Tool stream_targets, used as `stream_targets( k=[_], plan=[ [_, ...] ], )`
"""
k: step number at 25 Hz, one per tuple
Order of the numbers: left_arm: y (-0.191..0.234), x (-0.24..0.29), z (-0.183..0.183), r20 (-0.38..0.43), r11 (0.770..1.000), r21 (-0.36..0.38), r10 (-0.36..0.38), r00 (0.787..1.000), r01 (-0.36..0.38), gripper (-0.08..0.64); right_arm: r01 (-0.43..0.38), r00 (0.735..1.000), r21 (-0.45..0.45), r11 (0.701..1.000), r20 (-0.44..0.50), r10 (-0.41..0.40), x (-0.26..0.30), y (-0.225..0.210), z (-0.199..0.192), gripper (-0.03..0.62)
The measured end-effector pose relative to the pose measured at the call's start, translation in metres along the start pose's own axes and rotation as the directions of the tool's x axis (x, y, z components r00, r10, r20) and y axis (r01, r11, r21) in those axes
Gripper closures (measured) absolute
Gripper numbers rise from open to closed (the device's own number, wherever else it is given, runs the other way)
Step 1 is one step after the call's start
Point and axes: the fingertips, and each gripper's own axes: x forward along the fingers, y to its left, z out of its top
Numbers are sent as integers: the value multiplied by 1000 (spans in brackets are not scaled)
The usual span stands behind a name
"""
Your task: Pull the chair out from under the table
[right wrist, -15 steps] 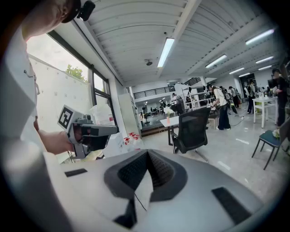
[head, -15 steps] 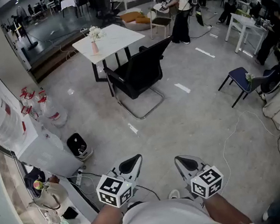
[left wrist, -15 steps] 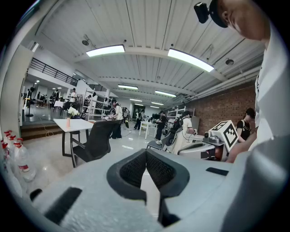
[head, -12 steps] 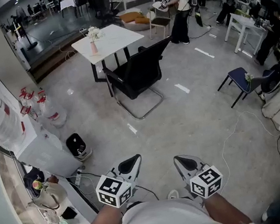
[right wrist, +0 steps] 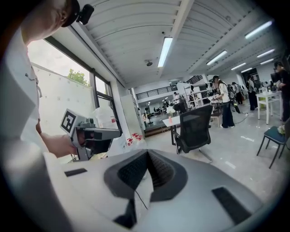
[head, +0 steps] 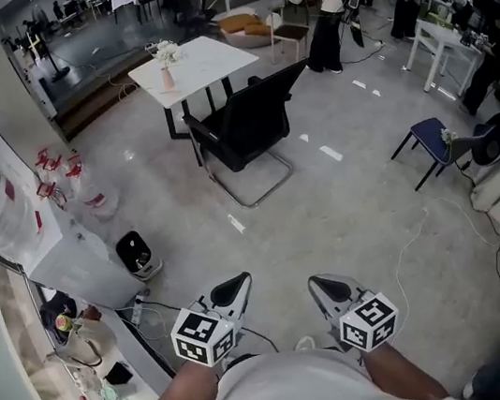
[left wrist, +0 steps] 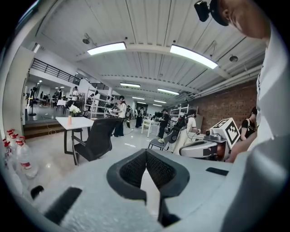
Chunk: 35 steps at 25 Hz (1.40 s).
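At the white table [head: 204, 59], black chair [head: 256, 119]; nearer, spray bottles [head: 87, 191], bin [head: 136, 257].

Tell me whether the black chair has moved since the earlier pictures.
No. The black chair keeps its place beside the white table; both drifted up the head view together.

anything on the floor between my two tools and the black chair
Nothing visible does. Only bare floor lies between the left tool, the right tool and the chair. Both tools are shut and empty.
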Motion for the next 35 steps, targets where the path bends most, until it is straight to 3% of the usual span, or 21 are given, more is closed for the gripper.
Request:
stream_targets(
  k=[5, 14, 22, 30, 35],
  plan=[
    [-3, 15, -8, -17, 999, -38, 20, 1000, -20, 552, 8, 1000, -50, 999, -21, -9, -6, -16, -3, 588],
    [-39, 64, -2, -6, 1000, -21, 18, 1000, -18, 552, 5, 1000, -43, 999, -31, -6, -36, -69, -7, 588],
    [-66, 101, -3, -31, 1000, -18, 21, 999, -22, 552, -15, 999, -98, 995, -50, 10, -61, -101, -13, 588],
    [-86, 138, -10, -96, 999, -2, -45, 994, 45, 552, 52, 998, 5, 999, -41, -52, -79, -142, -22, 587],
    [-89, 167, -6, -107, 996, 2, -93, 990, 93, 552, 83, 995, 9, 997, -47, -82, -82, -162, -21, 587]
  ],
)
